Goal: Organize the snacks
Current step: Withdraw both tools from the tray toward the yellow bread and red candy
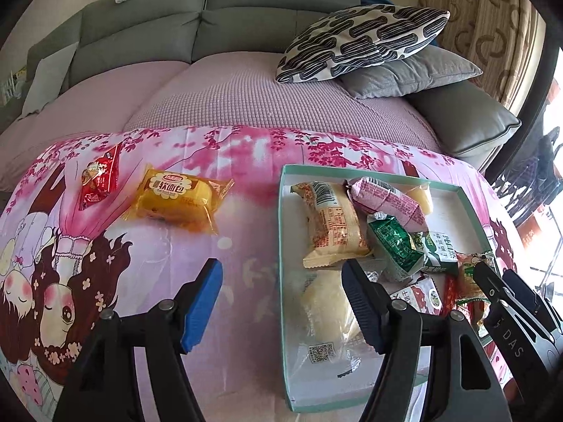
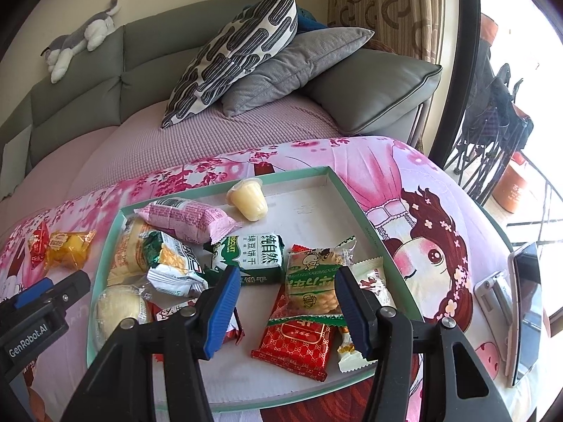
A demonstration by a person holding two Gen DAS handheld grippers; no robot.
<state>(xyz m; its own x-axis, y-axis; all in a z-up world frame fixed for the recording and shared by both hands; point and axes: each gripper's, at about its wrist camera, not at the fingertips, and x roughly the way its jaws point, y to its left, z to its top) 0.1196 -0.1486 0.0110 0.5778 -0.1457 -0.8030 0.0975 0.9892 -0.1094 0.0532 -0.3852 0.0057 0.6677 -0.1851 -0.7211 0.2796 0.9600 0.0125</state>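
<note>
Lying outside the mint-rimmed cardboard tray (image 1: 475,207), the orange bread packet (image 1: 177,202) and red snack packet (image 1: 98,179) remain; both the left claw (image 1: 281,302) and right claw (image 2: 285,307) are released, empty.

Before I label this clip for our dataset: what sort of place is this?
Most likely a home living room. A grey sofa with cushions and a plush toy on its back stands behind a table under a cartoon cloth, where a tray holds snacks.
</note>
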